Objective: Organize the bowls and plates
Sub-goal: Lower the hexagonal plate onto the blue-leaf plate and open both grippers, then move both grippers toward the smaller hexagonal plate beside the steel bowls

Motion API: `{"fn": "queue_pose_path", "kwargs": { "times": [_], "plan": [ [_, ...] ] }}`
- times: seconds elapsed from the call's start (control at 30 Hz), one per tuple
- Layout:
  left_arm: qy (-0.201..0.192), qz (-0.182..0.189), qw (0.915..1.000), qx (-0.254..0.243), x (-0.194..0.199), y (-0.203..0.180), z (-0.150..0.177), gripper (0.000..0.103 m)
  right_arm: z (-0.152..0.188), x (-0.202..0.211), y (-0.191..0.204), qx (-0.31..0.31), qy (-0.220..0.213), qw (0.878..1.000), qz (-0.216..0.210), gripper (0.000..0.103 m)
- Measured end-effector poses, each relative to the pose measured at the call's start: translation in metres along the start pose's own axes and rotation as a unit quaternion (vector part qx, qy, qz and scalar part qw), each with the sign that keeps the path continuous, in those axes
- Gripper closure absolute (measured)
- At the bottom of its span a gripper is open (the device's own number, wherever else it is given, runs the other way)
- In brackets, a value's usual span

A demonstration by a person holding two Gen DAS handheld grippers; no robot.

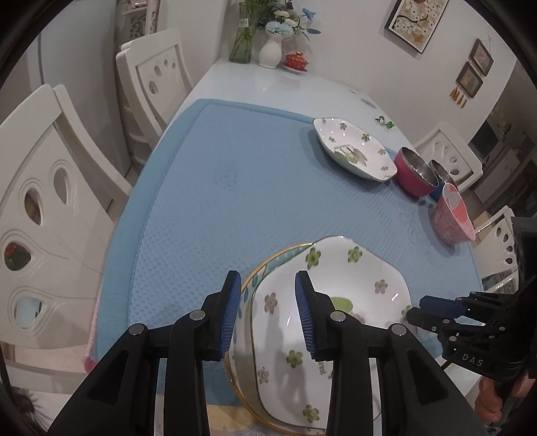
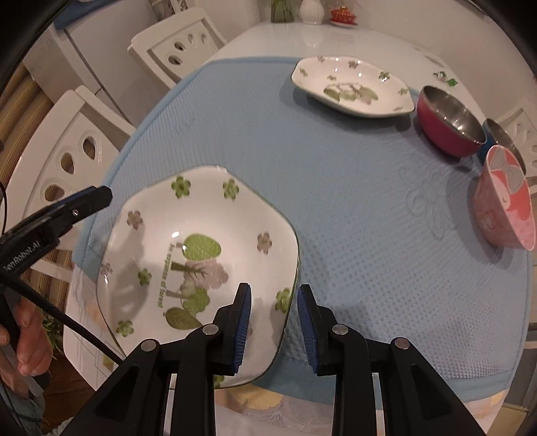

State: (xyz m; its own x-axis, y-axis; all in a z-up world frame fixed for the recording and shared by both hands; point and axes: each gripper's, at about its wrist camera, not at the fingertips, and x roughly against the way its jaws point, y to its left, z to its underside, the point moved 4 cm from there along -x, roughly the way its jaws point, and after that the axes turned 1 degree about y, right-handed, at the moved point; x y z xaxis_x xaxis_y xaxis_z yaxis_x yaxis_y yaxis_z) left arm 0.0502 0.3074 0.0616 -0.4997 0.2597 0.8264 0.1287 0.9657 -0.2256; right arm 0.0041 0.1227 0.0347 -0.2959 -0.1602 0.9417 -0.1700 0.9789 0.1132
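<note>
The flowered dish (image 2: 201,255) sits at the near edge of the blue mat (image 1: 235,187), on a gold-rimmed plate (image 1: 250,283). The left gripper (image 1: 268,315) and right gripper (image 2: 273,325) each straddle a rim of it, jaws apart, pads not pressing. Along the mat's far right edge lie a second flowered dish (image 1: 352,147), a red bowl (image 1: 414,174) and a pink bowl (image 1: 451,214).

White chairs (image 1: 50,214), framed pictures (image 1: 418,21) on wall.

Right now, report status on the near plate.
Left gripper, right gripper straddle flowered plate's rims; grip unclear. It lies over gold-rimmed plate. Bowls well clear.
</note>
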Motion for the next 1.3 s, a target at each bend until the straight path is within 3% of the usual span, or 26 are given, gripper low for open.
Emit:
{"fn": "queue_pose_path", "kwargs": {
  "times": [0.3, 0.53, 0.8, 1.0, 1.07, 1.2, 1.3],
  "plan": [
    [-0.02, 0.006, 0.9992, -0.035, 0.006, -0.013, -0.026, 0.072, -0.023, 0.021, -0.024, -0.062, -0.043, 0.997, -0.016, 0.075],
    [-0.043, 0.005, 0.9974, -0.058, 0.007, -0.018, -0.061, 0.072, -0.047, 0.03, -0.071, -0.156, -0.069, 0.984, -0.052, 0.075],
    [-0.055, 0.015, 0.9966, -0.059, 0.0, -0.024, -0.095, 0.072, -0.069, 0.036, -0.103, -0.2, -0.098, 0.973, -0.061, 0.069],
    [-0.073, 0.024, 0.9953, -0.059, 0.007, -0.037, -0.11, 0.057, -0.082, 0.055, -0.1, -0.186, -0.139, 0.972, -0.022, 0.063],
    [-0.089, 0.024, 0.9942, -0.056, 0.013, -0.042, -0.112, 0.039, -0.082, 0.061, -0.094, -0.179, -0.153, 0.972, -0.008, 0.05],
    [-0.108, 0.027, 0.9916, -0.066, 0.023, -0.058, -0.107, 0.038, -0.074, 0.06, -0.076, -0.15, -0.154, 0.976, 0.033, 0.05],
    [-0.108, 0.029, 0.9914, -0.068, 0.024, -0.067, -0.097, 0.038, -0.067, 0.051, -0.068, -0.137, -0.139, 0.98, 0.035, 0.05]
  ]
}}
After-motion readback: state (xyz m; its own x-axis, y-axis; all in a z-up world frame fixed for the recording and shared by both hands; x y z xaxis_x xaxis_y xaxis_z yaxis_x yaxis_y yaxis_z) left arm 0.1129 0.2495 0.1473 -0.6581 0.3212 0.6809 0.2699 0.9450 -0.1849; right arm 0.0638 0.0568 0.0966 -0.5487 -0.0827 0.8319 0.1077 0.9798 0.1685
